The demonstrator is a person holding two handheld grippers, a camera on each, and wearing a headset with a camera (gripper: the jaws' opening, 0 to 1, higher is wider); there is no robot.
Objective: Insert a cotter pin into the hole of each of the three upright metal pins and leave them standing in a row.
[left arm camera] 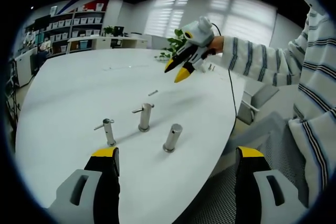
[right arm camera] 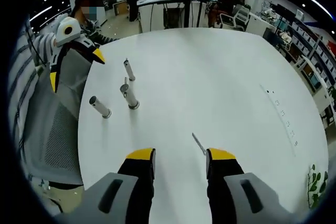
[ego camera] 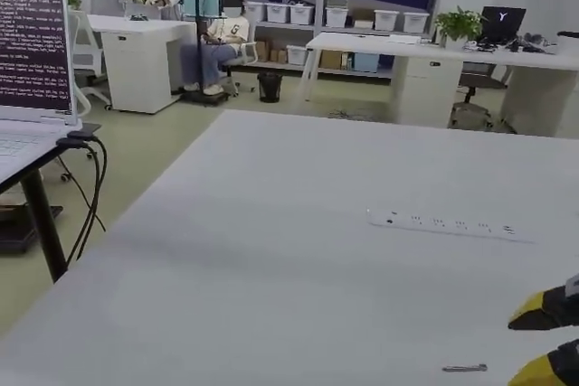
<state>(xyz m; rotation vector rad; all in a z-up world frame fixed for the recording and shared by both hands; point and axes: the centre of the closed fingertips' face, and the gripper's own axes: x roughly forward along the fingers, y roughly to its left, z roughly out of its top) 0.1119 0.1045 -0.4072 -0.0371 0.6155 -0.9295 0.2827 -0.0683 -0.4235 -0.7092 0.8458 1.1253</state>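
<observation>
Our left tool (left arm camera: 177, 153), jaws apart and empty, faces three pins (left arm camera: 145, 117), two cottered; our right tool (right arm camera: 181, 156), also apart, has a loose cotter (right arm camera: 198, 143) just ahead on the worktop (right arm camera: 220, 77).

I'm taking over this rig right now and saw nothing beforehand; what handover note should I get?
Left gripper: open, empty.
Right gripper: open, empty, fingers pointing at a loose cotter pin lying on the table.
Done: the left pin and middle pin, as the left gripper view shows them, each carry a cotter pin.
Left: the third pin is bare. Pick up the loose cotter pin, insert it, and leave all three standing in their row.
</observation>
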